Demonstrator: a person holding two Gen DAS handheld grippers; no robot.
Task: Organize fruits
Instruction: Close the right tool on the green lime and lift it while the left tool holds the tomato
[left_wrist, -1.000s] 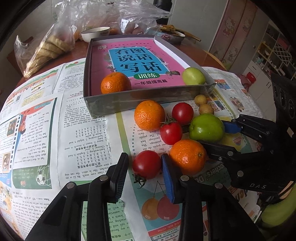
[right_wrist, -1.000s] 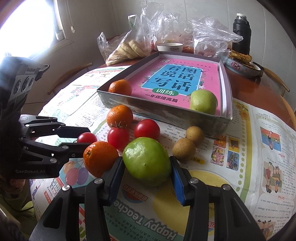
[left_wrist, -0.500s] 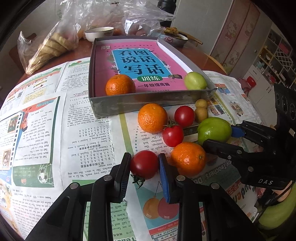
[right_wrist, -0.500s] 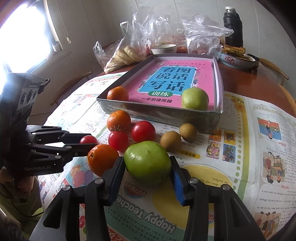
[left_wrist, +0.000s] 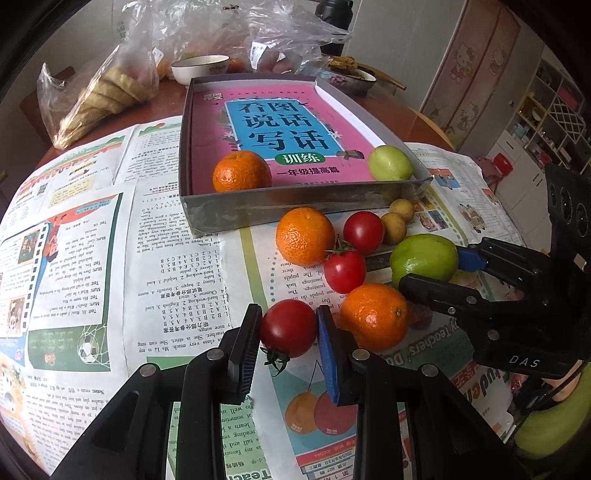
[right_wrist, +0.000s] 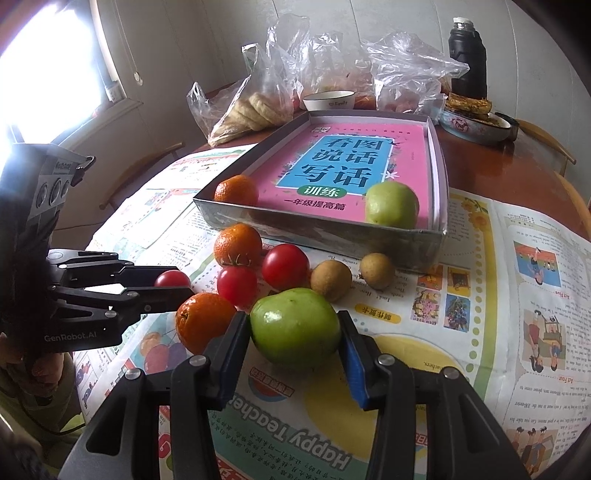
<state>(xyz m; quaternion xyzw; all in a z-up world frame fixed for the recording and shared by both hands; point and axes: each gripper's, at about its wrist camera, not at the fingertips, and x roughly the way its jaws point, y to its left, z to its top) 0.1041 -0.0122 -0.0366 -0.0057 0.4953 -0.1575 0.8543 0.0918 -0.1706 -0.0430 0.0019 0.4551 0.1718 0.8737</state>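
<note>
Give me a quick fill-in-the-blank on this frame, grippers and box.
1. The left gripper is shut on a ___.
2. The right gripper is shut on a fruit coloured ___.
3. The grey box holds one green fruit and one ___.
4. Loose tomatoes on the newspaper, outside any gripper: ___.

Missing: tomato; green; orange; two

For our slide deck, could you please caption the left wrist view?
Left gripper shut on a tomato on newspaper, grey tray beyond.

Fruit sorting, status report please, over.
Left gripper shut on a tomato. Right gripper shut on a green fruit. Both low over the newspaper. Tray path clear.
</note>
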